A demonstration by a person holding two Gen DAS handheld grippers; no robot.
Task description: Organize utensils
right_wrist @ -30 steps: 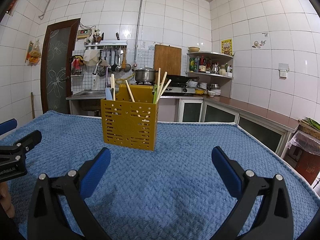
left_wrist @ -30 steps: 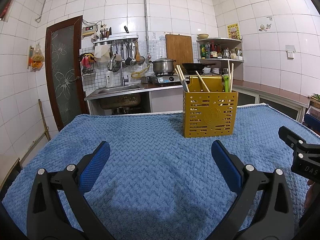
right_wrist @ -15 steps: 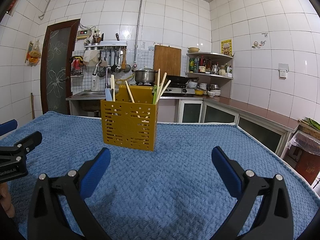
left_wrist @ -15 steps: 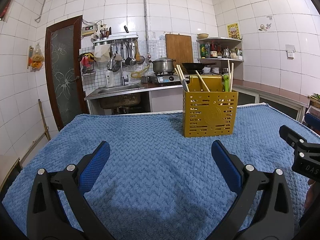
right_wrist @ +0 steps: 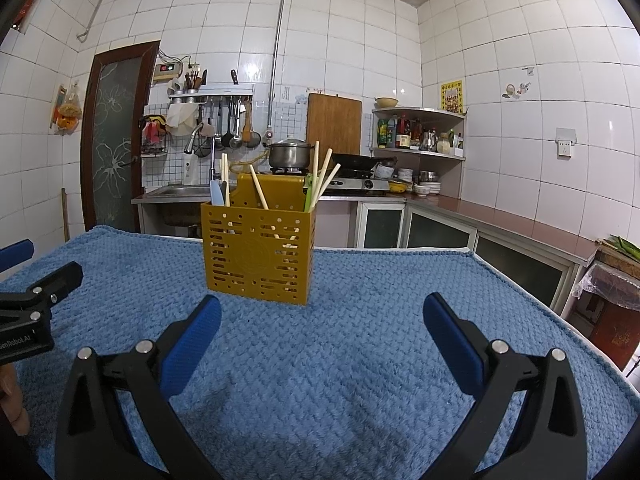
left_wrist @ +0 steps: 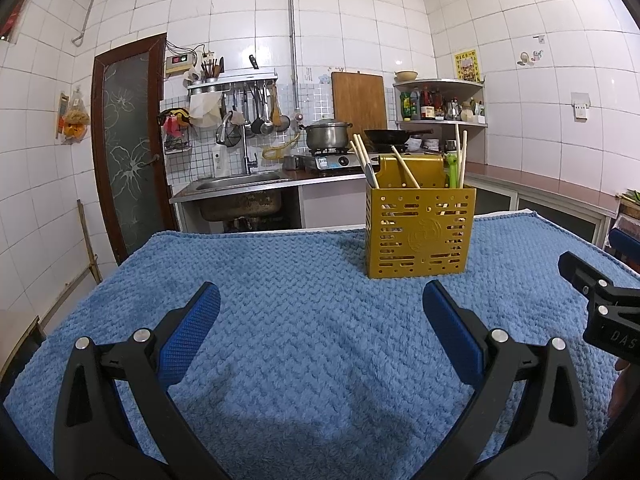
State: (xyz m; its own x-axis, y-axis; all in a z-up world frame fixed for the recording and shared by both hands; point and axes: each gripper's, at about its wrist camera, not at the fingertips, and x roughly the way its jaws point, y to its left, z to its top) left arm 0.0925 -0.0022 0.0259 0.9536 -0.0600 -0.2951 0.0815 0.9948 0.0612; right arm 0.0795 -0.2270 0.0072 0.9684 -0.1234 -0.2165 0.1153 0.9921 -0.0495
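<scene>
Utensil holder (left_wrist: 420, 232): mustard-gold, perforated with rows of slots and round holes; embossed circular emblem on the front face. Chopsticks (right_wrist: 322, 178) in it: pale wood tone. One utensil handle (left_wrist: 452, 170) bright green; another (right_wrist: 216, 194) light blue. Table cloth (left_wrist: 304, 320): medium blue, woven waffle texture. Left gripper (left_wrist: 320, 320): black frame, blue dimpled pads (left_wrist: 188, 336). Right gripper (right_wrist: 320, 332): same black and blue. Wall tiles (right_wrist: 520, 60): glossy white, grey grout.
</scene>
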